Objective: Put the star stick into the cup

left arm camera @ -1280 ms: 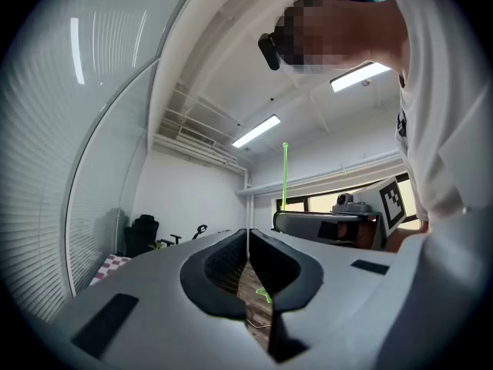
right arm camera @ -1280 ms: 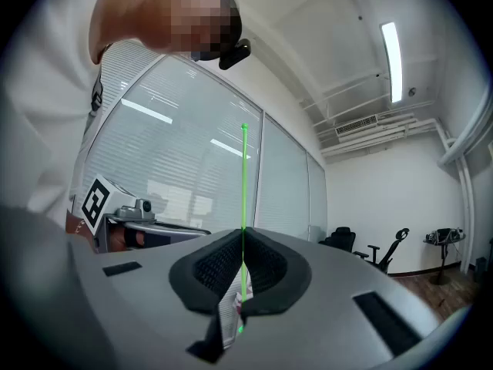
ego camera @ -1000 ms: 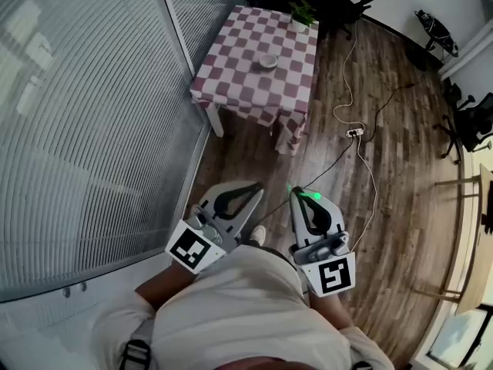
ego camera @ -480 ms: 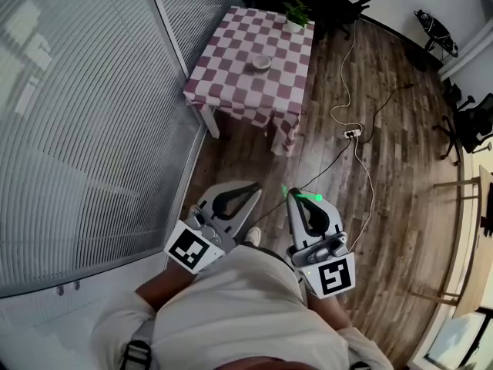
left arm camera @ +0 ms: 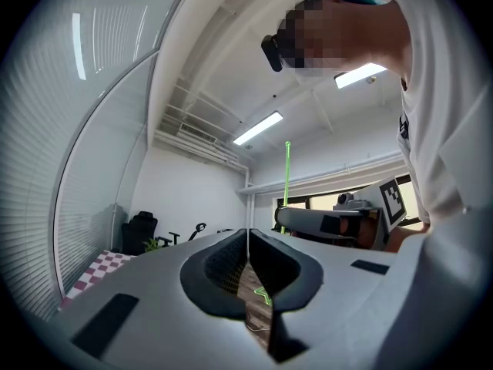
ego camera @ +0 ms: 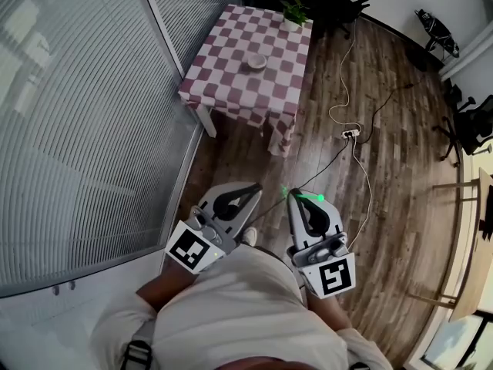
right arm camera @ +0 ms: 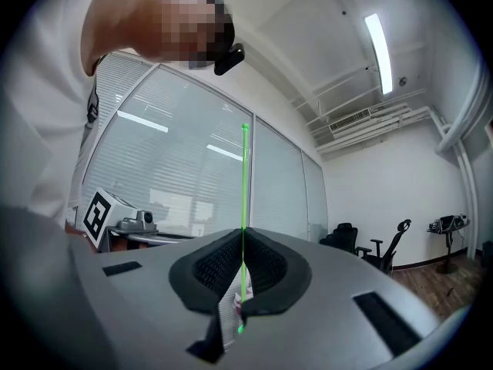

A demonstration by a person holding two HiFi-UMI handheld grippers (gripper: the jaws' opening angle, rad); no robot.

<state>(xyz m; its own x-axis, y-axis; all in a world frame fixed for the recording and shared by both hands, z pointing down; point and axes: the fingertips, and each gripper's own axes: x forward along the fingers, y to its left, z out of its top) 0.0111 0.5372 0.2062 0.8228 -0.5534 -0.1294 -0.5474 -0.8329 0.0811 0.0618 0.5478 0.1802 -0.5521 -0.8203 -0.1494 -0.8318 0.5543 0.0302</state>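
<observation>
Your right gripper (right arm camera: 243, 234) pinches the thin, likely light and whippy star stick (right arm camera: 244, 176) by its shaft; your left gripper (left arm camera: 248, 233) sits closed, empty.

Wood plank floor (ego camera: 400, 168); blind-covered glass wall (ego camera: 77, 114) at left; table (ego camera: 231, 75) under red-white checked cloth beside it; office chairs (ego camera: 335, 2) beyond; ceiling strip lights (right arm camera: 377, 41) lit.
</observation>
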